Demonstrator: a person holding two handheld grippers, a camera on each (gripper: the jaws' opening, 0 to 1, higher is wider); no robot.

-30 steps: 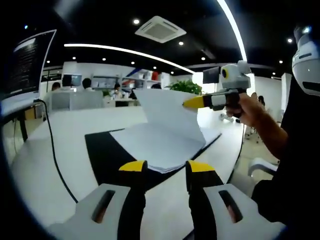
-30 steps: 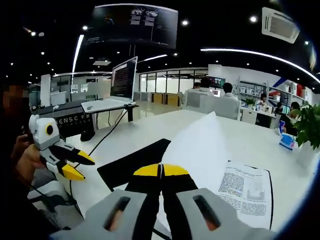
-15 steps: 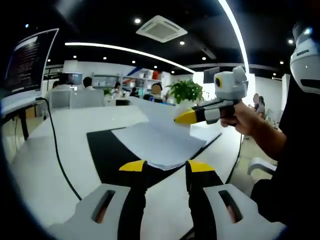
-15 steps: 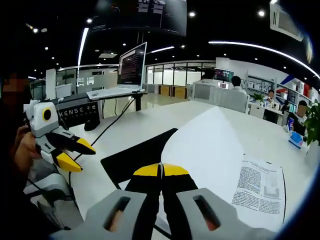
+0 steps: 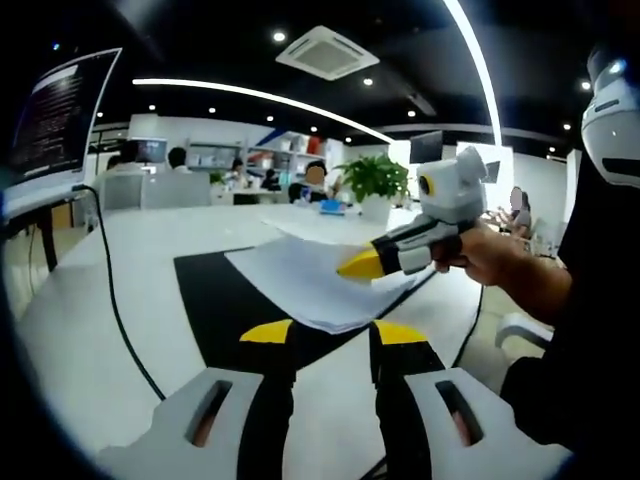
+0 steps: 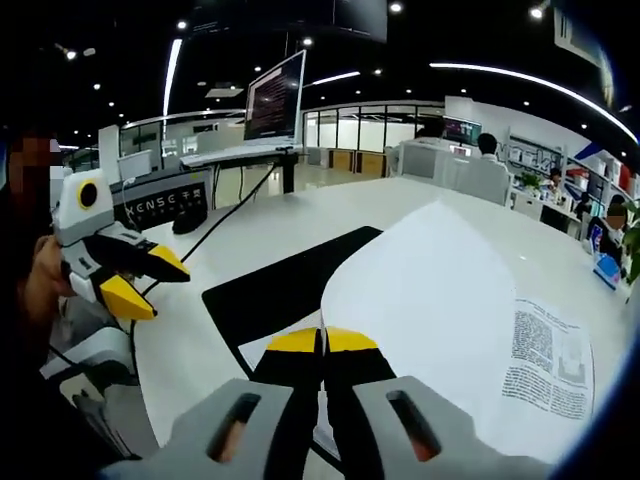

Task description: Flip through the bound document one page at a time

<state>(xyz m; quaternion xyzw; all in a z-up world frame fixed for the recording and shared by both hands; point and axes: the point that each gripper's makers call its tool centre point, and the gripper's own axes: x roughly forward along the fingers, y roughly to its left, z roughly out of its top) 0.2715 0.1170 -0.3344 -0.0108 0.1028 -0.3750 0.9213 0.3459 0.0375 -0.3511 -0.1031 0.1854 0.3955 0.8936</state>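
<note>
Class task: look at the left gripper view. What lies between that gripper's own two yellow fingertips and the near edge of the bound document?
In the left gripper view, a strip of the black mat lies between the left gripper and the bound document.

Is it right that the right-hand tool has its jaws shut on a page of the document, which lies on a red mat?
Not quite: the mat is black, not red, as the right gripper view shows. The rest holds: the right-hand tool has its jaws shut on a page of the document lying on that mat.
</note>
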